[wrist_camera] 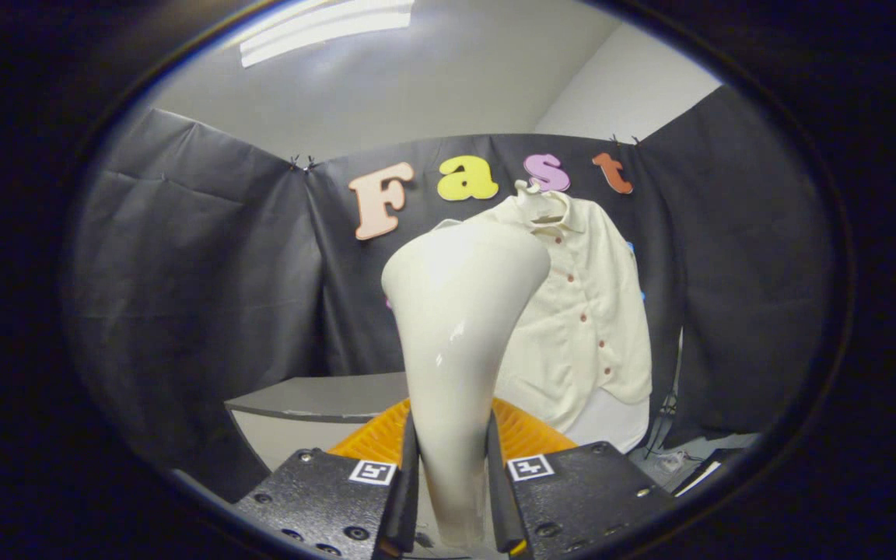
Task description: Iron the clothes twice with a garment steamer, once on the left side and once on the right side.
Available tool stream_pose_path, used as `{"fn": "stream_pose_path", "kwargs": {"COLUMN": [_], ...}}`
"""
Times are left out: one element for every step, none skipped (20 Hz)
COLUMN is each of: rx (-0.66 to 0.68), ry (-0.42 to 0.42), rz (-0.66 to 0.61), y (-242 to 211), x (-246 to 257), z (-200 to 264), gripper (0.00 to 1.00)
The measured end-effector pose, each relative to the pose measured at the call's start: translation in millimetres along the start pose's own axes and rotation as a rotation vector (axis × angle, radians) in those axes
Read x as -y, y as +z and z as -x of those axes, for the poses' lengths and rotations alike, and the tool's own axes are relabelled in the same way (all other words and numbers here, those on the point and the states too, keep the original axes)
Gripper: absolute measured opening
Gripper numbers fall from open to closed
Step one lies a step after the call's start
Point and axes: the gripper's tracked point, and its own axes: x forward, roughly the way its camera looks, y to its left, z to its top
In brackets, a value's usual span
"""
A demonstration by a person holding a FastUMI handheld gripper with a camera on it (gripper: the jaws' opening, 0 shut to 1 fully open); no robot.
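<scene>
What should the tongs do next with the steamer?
Probably carry it forward toward the shirt. The tongs are shut on the garment steamer, held upright, and the cream shirt hangs on its hanger beyond it against the black cloth, apart from the steamer's head.

Shirt (596, 311) left half hidden behind steamer (460, 327); hanger mostly covered by collar; orange ribbed object (530, 432) behind steamer, perhaps basket.
</scene>
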Motion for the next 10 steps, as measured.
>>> {"fn": "stream_pose_path", "kwargs": {"rx": [0.02, 0.04, 0.051, 0.055, 0.056, 0.053, 0.053, 0.056, 0.052, 0.05], "ry": [-0.008, -0.006, -0.002, -0.001, -0.007, -0.017, -0.033, -0.052, -0.063, -0.067], "rz": [0.007, 0.011, 0.014, 0.015, 0.013, 0.02, 0.026, 0.028, 0.033, 0.038], "y": [6.0, 11.0, 13.2, 11.5, 9.2, 4.5, -0.9, -4.4, -10.7, -16.2], "x": [-3.8, -9.3, -14.6, -18.0, -18.3, -17.9, -15.6, -13.4, -11.9, -12.9], "z": [4.9, 10.6, 15.7, 22.1, 27.2, 33.3, 39.0, 44.0, 48.8, 52.6], "gripper": [0.38, 0.38, 0.38, 0.38, 0.38, 0.38, 0.38, 0.38, 0.38, 0.38]}}
